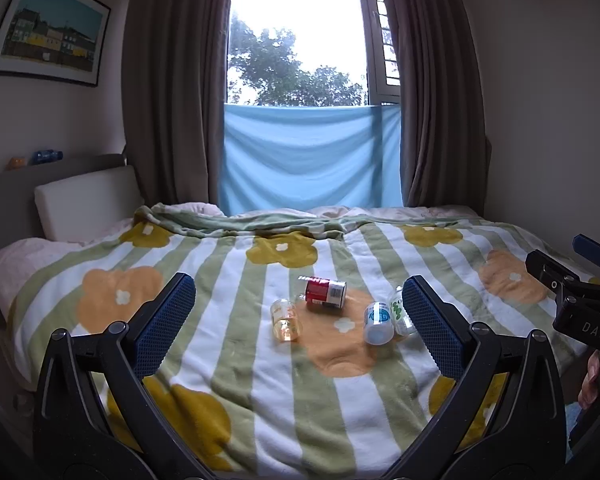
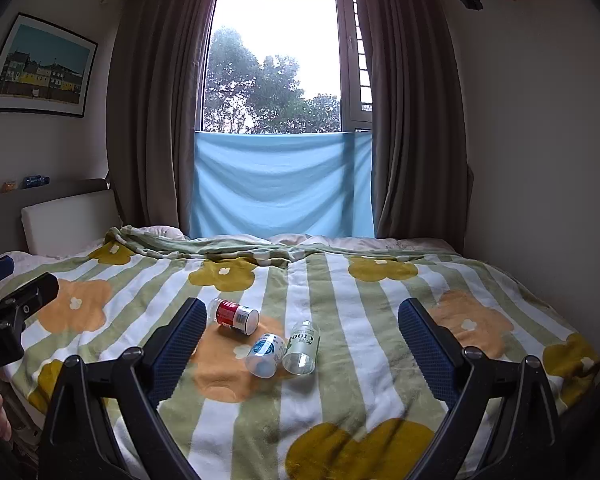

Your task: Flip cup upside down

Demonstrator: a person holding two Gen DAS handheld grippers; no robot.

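Observation:
Several small clear cups lie on their sides on the flowered blanket (image 1: 228,380). In the left wrist view, an orange-tinted cup (image 1: 286,320), a red-labelled cup (image 1: 325,291), a blue-labelled cup (image 1: 377,322) and a green-labelled cup (image 1: 400,314) lie between my fingers. My left gripper (image 1: 299,308) is open and empty, held back from them. In the right wrist view the red cup (image 2: 236,316), blue cup (image 2: 265,354) and green cup (image 2: 302,346) show; the orange one is hidden behind my left finger. My right gripper (image 2: 300,334) is open and empty.
The bed fills the room to the curtained window (image 1: 300,40) with a blue cloth (image 1: 308,160) below it. A white pillow (image 1: 88,200) leans on the headboard at left. The other gripper shows at each view's edge (image 1: 580,300) (image 2: 8,320).

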